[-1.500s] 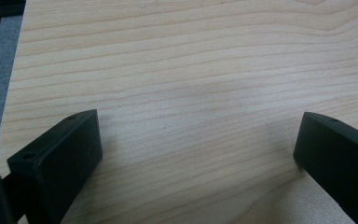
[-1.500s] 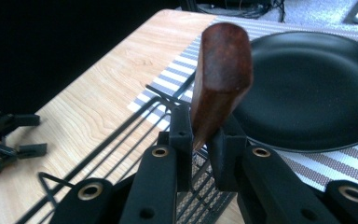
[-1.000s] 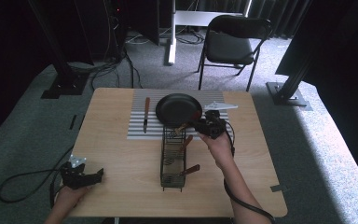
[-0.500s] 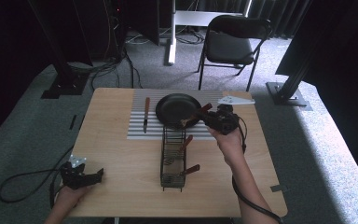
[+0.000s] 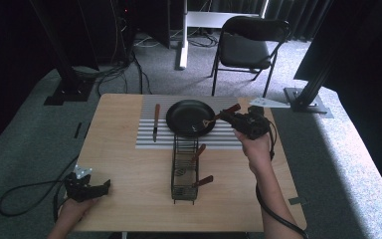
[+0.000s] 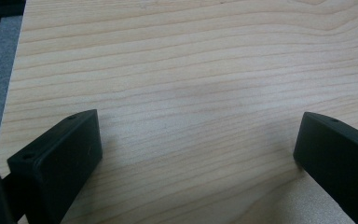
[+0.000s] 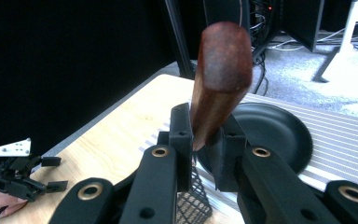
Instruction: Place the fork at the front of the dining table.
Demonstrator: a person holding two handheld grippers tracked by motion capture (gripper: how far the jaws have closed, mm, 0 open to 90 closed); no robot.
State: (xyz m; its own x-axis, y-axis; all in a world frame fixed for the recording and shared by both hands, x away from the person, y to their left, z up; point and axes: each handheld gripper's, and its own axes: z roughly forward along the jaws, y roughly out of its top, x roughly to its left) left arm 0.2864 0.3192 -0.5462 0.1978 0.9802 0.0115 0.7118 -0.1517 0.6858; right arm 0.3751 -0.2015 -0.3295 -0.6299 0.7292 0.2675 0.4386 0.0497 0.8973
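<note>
Right gripper is clamped tight on a wooden-handled utensil – held up over the pan's right edge, metal end pointing into the pan. Rack sits just below the pan with two more handles in it. Left gripper rests wide open on the table – nothing in it.

Daylight falls from the far right in the high view, leaving a pale bright patch on the grey carpet while the far left and far corners sink into near black. The light wooden table is evenly lit, with soft shadows. That view is slightly soft and grainy. In the left gripper view the wood grain is sharp and the near black jaws blur. In the right gripper view the reddish-brown wooden handle is close and soft-edged, and the left background is dark.
</note>
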